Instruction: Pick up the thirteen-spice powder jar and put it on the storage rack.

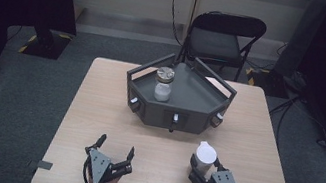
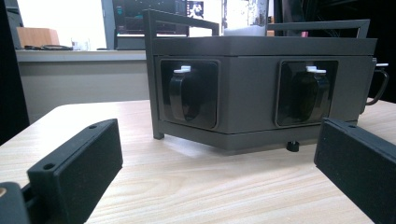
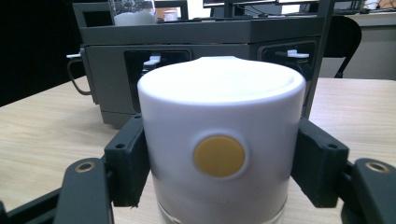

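Gripped tight in the right claw: a white pot, standing up straight between both jaws. Looks smooth and hard, so probably slippery. Seems light, but cannot tell what is inside. Has a see-through part at the bottom, maybe glass, so could break if dropped. Best to hold it by the round sides, one pad on each side, just like now, with the yellow dot facing back at the claw. Better not to squeeze too hard or tip it.

Spread wide with nothing inside: the left claw, low over the table, off to the side of the right claw.

Straight ahead of both claws: a grey tray box with rails on top and black handles on its front. Up in the tray, ahead of the left claw: a jar with white stuff in it.

Under the claws: pale wood, flat and smooth, good for sliding but not grippy. Plenty of bare room between the claws and the tray box.

Far beyond the tray box: a black folding chair, grey carpet and a wall.
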The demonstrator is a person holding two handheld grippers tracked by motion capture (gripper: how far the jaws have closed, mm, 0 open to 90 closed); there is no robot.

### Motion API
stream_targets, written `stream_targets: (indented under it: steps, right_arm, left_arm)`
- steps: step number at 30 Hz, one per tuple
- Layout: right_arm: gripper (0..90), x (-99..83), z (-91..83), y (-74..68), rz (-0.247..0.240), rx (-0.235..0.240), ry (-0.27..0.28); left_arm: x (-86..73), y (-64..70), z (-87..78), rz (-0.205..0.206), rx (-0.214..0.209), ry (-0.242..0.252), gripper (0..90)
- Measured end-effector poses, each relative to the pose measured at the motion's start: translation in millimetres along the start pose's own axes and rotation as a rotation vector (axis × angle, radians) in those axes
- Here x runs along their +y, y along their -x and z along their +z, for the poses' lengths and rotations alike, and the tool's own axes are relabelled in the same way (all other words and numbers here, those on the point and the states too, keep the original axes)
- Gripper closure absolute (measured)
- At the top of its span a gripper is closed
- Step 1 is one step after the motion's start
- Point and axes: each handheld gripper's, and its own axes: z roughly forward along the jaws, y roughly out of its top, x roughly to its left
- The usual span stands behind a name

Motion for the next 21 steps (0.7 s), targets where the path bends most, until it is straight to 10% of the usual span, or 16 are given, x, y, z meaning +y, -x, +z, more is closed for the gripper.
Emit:
stream_targets:
  steps: [21]
  right_arm:
    - [29.5,17.3,-0.9,13.9,-0.028,0.08,0.001]
  left_arm:
    - [-0.1,0.3,-0.1,0.0,0.002,0.0,0.1]
